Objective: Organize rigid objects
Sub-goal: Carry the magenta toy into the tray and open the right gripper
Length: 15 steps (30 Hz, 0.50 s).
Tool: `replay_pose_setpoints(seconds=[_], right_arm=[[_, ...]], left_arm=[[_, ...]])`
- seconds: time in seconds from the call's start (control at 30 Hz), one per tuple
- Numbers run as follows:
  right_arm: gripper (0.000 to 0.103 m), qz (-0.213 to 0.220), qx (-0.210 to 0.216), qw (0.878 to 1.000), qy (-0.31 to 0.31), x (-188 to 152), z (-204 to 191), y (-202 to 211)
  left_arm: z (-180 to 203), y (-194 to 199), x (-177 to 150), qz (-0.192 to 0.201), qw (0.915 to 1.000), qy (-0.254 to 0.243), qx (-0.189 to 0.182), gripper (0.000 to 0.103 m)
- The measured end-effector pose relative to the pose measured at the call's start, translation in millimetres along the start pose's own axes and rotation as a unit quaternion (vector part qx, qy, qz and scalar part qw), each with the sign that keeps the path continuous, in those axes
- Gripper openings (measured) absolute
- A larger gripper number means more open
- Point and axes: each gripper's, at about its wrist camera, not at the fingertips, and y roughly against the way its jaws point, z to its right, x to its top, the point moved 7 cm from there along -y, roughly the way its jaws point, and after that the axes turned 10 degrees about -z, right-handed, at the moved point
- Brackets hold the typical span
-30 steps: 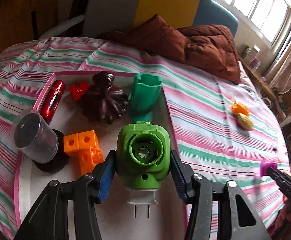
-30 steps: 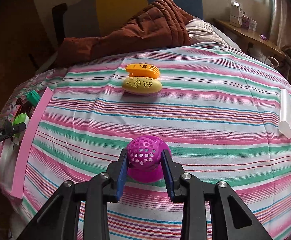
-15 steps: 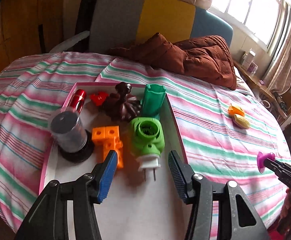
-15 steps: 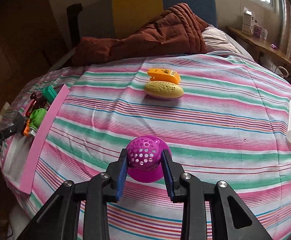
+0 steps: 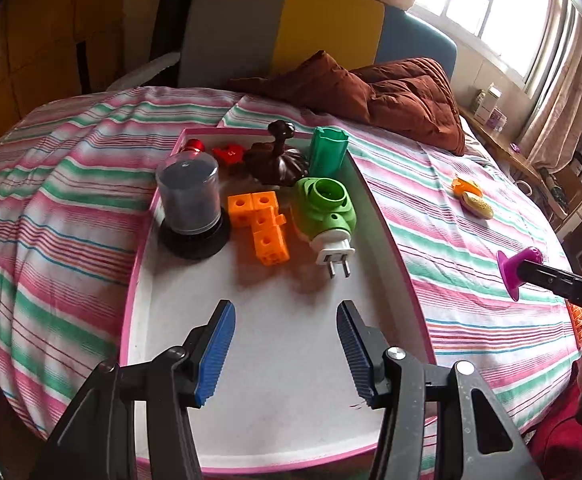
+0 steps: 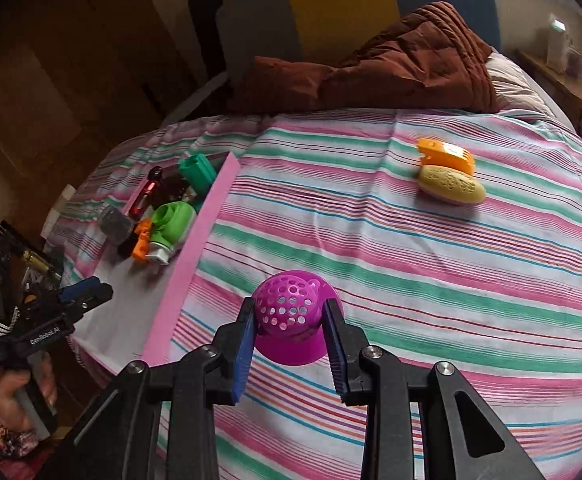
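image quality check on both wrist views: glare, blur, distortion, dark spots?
Left wrist: window at upper right blown out, strong fisheye bending the tray edges, objects sharp, left wall dim. Right wrist: upper left very dark, the tray's contents small and soft there, strainer sharp in the right gripper, bedspread stripes bowed by the lens, corners vignetted.

- The right hand-held gripper (image 6: 291,344) clamps a purple perforated dome (image 6: 289,312) between its blue pads, above the striped bed (image 6: 411,260).
- Far right on the bed, an orange clip (image 6: 447,154) touches a yellow oval piece (image 6: 451,185).
- At left, a pink-rimmed tray (image 6: 195,256) holds a green plug-in device (image 6: 173,222), orange blocks (image 6: 141,242) and a teal cup (image 6: 197,172).
- The left hand-held gripper (image 6: 91,292) hangs over the tray's near end, with nothing between its fingers.
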Motion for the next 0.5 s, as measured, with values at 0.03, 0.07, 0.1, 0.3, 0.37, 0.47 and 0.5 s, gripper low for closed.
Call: replay_pose_setpoints(seconds=[0.03,0.07,0.1,0.3,0.37,0.47,0.5], right_arm=[[0.033,-0.001,0.005,1.0,0.007,2,-10,-1],[0.033,-0.002,0.007,1.0,0.015,4,-21,-3],[0.033,-0.003,0.009,1.0,0.024,6,-32,-5],[0.033,-0.015,0.032,0.996,0.081,12,-104,-26],[0.033,-0.025,0.032,0.994,0.101,13,-126,-37],[0.033,-0.041,0.034,0.991,0.121,15,-153,-54],[0.033,-0.046,0.031,0.991,0.125,16,-158,-59]], left_arm=[[-2,2,-1,0.002,1.0,0.003,-0.004,0.054],[-5,4,-1,0.006,0.9999,0.006,-0.006,0.054],[-8,6,-2,0.01,0.9999,0.009,-0.006,0.054],[-31,24,-5,0.03,0.9993,0.02,0.007,0.054],[-39,28,-7,0.032,0.9992,0.023,0.01,0.054],[-49,32,-11,0.034,0.999,0.023,0.019,0.054],[-51,33,-13,0.033,0.999,0.023,0.018,0.054]])
